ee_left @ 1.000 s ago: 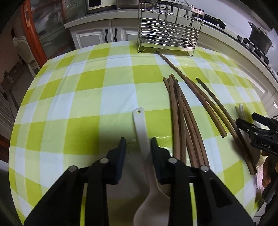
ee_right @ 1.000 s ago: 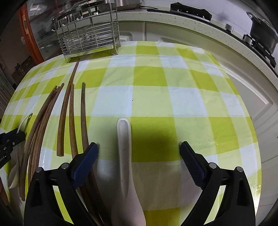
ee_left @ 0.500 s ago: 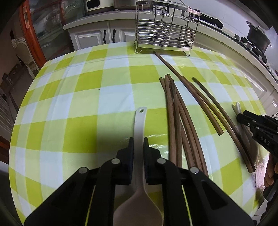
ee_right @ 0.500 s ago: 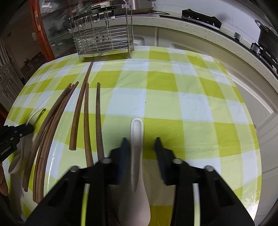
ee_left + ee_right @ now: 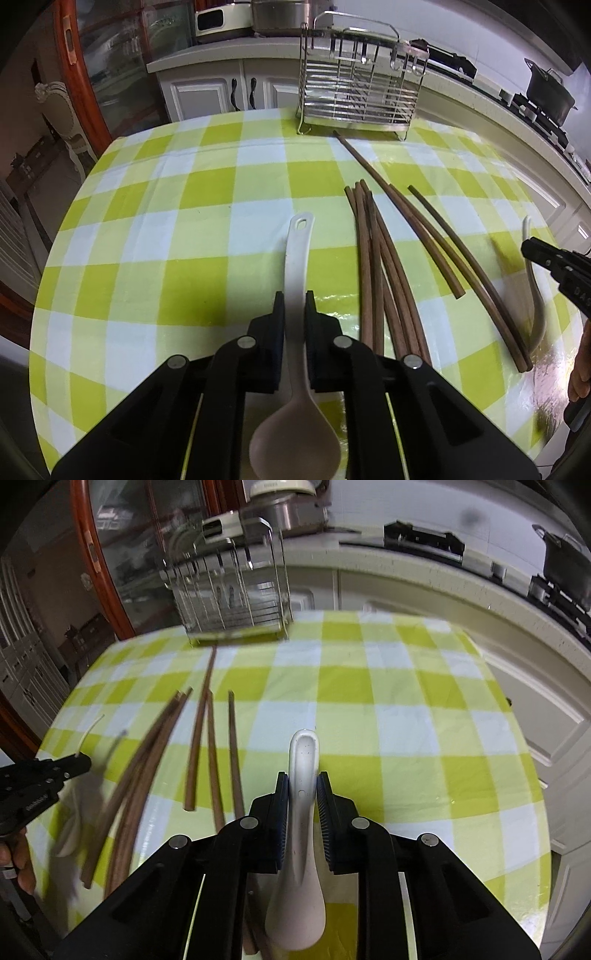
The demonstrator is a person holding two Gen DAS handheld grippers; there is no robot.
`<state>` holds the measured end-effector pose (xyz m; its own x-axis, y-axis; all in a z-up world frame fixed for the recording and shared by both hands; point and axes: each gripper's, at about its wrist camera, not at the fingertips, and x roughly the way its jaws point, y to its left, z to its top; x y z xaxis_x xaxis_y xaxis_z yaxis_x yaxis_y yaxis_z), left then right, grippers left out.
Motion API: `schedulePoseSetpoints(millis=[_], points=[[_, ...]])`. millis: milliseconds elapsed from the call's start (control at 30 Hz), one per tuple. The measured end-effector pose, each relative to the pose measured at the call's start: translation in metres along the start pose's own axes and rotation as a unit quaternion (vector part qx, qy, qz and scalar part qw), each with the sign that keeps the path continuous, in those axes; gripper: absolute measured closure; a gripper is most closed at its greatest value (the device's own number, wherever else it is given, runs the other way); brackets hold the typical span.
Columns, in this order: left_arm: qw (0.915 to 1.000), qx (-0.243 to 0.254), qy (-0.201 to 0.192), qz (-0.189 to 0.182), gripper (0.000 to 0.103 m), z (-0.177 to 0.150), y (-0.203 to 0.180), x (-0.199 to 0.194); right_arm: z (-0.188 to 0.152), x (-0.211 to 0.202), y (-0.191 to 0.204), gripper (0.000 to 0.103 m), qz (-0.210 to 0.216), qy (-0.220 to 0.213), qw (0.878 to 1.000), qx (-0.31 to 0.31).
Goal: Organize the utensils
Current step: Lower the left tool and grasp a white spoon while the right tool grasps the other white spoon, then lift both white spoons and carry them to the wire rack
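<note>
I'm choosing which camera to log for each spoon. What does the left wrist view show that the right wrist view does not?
Only the left wrist view: the left claw shut on the handle of a flat white plastic spoon with a hanging hole, its bowl toward the camera.

Only the right wrist view: the right claw, whose jaws have just been closing, gripping a deep white ceramic soup spoon.

Both views: the wire metal utensil rack at the far edge, loose brown wooden chopsticks on the green-and-white checked tablecloth, and the other claw at the frame edge.
</note>
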<state>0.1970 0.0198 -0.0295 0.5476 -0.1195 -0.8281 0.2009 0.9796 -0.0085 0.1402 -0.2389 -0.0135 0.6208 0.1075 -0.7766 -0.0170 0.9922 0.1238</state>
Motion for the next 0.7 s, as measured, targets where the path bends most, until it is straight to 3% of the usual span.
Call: schedulePoseSetpoints(millis=[333, 700], points=[[0.9993, -0.005, -0.037, -0.003, 0.093, 0.002, -0.001, -0.027, 0.007, -0.047, 0.009, 0.082, -0.014, -0.061, 0.998, -0.019], [0.9963, -0.015, -0.081, -0.026, 0.097, 0.005, 0.004, -0.057, 0.002, -0.048, 0.010, 0.082, -0.013, -0.063, 0.998, -0.022]])
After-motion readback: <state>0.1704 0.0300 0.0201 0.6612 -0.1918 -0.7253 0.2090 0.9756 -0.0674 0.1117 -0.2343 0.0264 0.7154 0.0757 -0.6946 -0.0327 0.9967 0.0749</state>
